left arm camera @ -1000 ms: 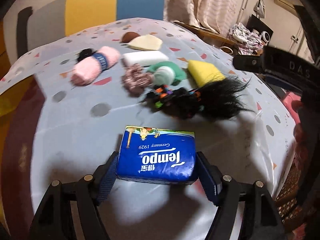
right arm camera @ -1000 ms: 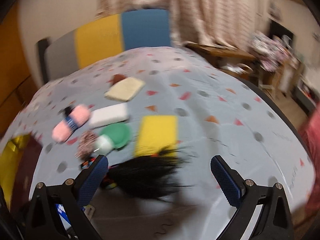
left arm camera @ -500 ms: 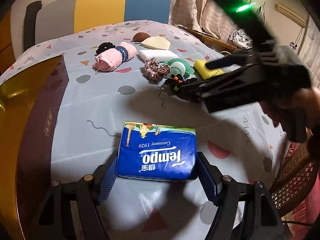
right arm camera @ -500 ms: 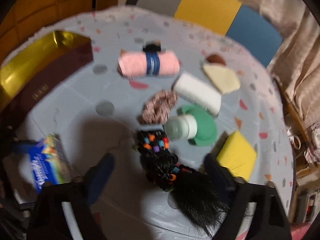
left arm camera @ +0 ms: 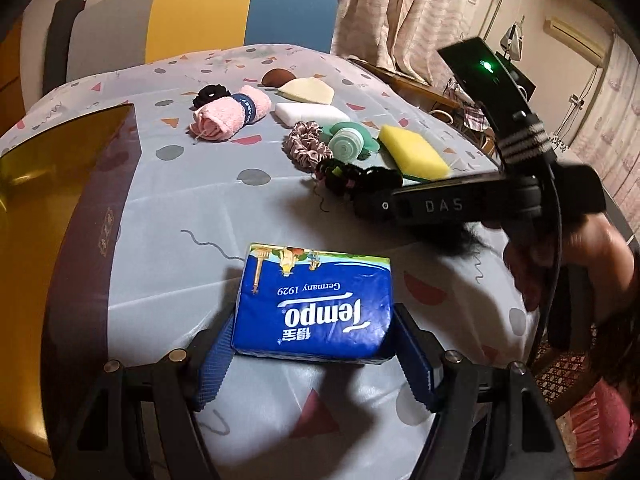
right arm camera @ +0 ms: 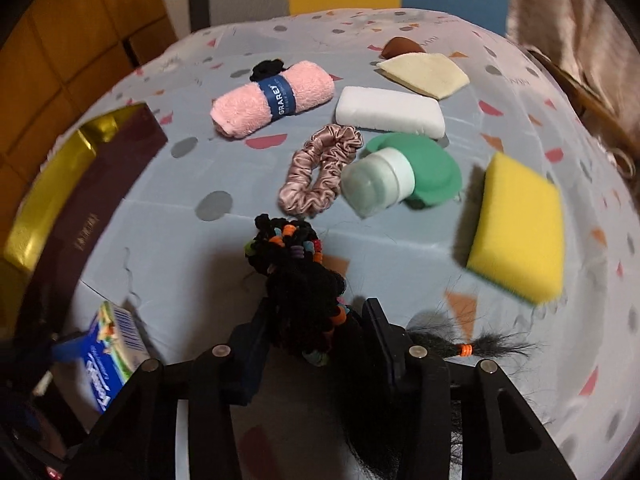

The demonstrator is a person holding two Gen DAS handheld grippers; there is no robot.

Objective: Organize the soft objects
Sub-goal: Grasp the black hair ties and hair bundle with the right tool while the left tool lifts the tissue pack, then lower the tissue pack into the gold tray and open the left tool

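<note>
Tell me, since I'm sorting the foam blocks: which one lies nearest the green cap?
The white sponge. It lies just behind the green cap, nearly touching it, while the yellow sponge sits apart to the right and the cream sponge farther back.

Blue tissue pack (left arm camera: 314, 306), pink towel (right arm camera: 272, 98), yellow sponge (right arm camera: 518, 236)

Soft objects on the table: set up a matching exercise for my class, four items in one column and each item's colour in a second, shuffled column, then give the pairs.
Items
1. rolled towel
2. sponge
3. scrunchie
4. tissue pack

Colours
A. blue
B. dusty rose, satin
C. pink with a blue band
D. yellow

Pairs: 1-C, 2-D, 3-B, 4-A
</note>
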